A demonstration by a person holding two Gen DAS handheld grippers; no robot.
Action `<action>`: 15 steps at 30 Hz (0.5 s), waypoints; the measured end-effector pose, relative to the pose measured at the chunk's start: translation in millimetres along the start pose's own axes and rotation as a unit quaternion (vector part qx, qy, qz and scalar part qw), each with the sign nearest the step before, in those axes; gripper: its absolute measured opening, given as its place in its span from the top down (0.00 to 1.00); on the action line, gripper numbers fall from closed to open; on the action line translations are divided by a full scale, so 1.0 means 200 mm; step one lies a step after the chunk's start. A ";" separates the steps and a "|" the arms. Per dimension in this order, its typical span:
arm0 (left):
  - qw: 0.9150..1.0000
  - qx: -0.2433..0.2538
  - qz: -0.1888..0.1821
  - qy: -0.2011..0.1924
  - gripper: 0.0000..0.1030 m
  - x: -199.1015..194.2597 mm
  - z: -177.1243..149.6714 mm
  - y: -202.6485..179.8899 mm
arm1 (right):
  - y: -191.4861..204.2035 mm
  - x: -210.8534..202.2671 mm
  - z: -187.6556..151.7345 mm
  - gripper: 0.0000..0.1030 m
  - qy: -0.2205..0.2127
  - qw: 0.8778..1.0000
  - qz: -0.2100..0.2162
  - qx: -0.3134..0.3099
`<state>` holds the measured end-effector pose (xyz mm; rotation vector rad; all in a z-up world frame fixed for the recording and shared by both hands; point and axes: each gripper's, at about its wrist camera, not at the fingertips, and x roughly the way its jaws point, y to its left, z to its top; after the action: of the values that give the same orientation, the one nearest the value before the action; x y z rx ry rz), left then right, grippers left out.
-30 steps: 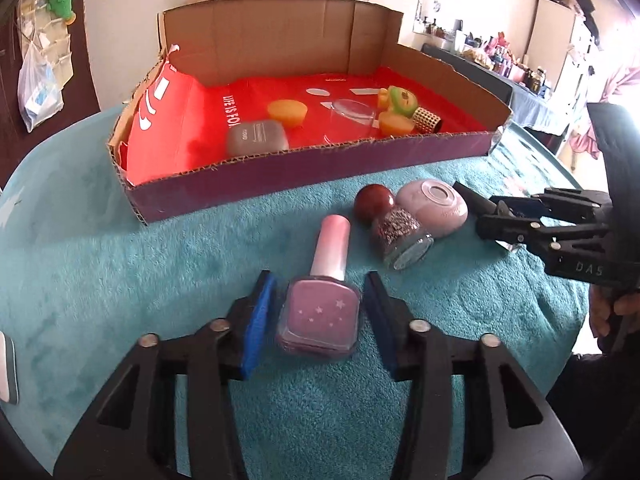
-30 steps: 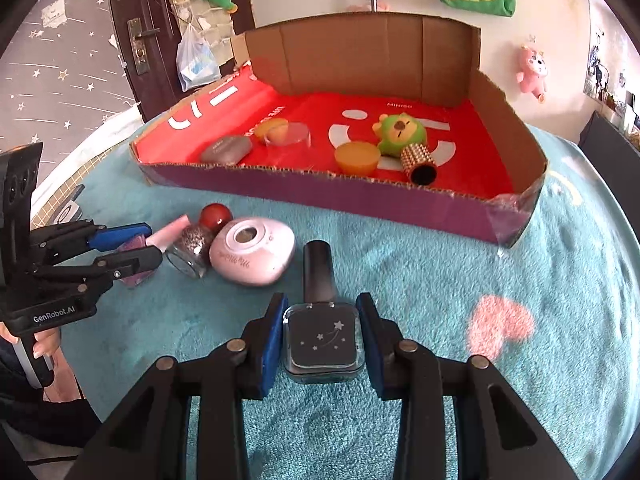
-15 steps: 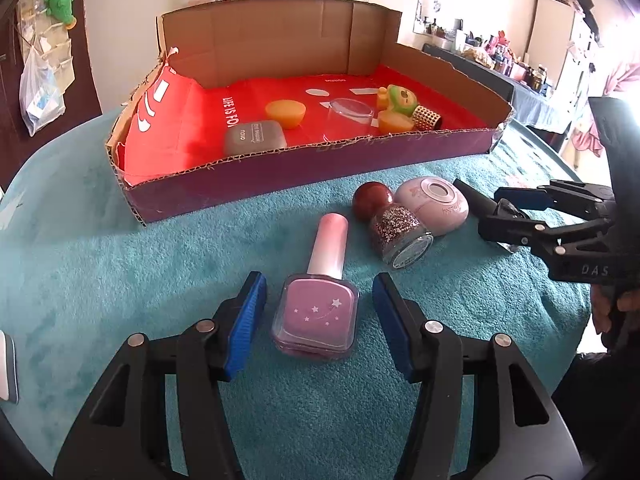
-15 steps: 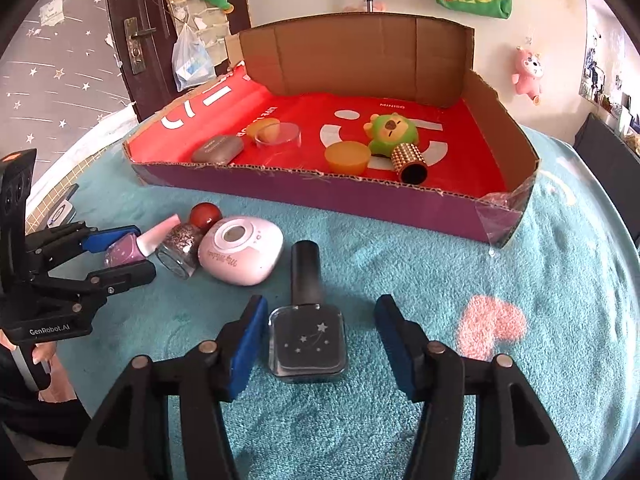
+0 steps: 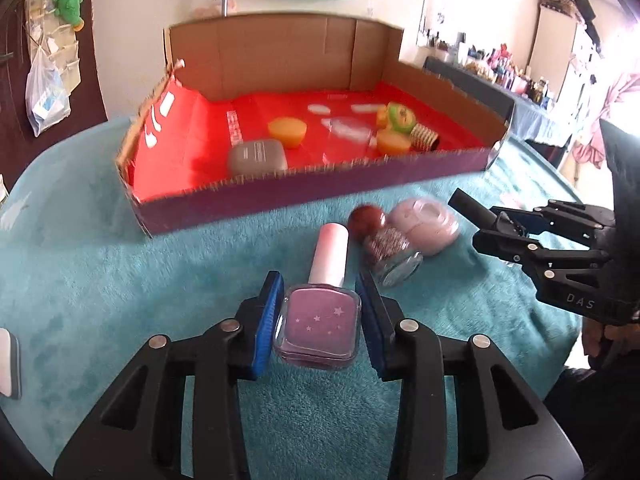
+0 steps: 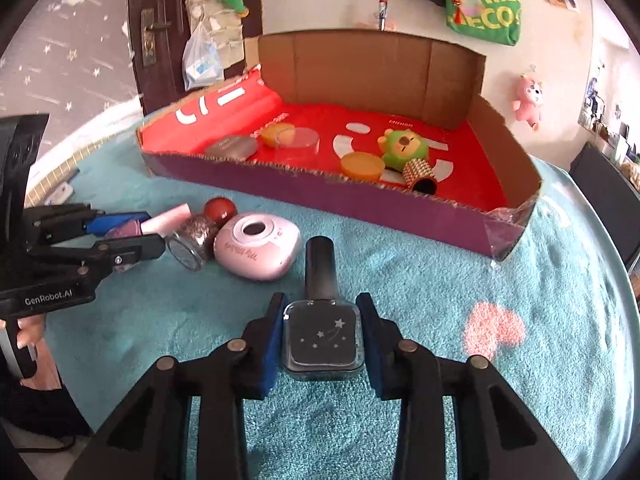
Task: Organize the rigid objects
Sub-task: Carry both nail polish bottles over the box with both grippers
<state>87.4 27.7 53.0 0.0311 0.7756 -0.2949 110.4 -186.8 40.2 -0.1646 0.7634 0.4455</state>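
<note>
While six small items already lie inside the cardboard box (image 6: 516,168), four remain outside, in front of it. Lilac nail polish bottle (image 5: 318,326): clamped between left gripper (image 5: 320,316) pads. Black nail polish bottle (image 6: 322,338): clamped in right gripper (image 6: 322,336). Glitter bottle (image 6: 196,236) and pink case (image 6: 256,246): loose, before the box's front wall, awaiting transfer.

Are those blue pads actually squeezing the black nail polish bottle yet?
Touching. In the right wrist view, the right gripper's blue pads press both sides of the black nail polish bottle, no gap visible.
</note>
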 end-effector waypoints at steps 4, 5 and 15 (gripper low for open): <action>1.000 0.001 -0.003 -0.025 0.66 -0.08 0.08 0.02 | 0.00 -0.06 0.07 0.64 -0.025 1.000 0.008 0.001; 1.000 -0.001 -0.006 -0.030 0.66 -0.09 0.11 0.03 | -0.01 -0.07 0.09 0.64 -0.031 0.999 0.013 0.002; 0.999 0.030 0.021 -0.025 0.66 0.09 0.63 0.16 | -0.05 0.09 0.68 0.64 -0.034 0.998 0.059 -0.009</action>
<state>195.4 36.6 128.7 0.0955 0.7154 -0.2784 210.7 -148.8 124.8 -0.1215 0.7053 0.5672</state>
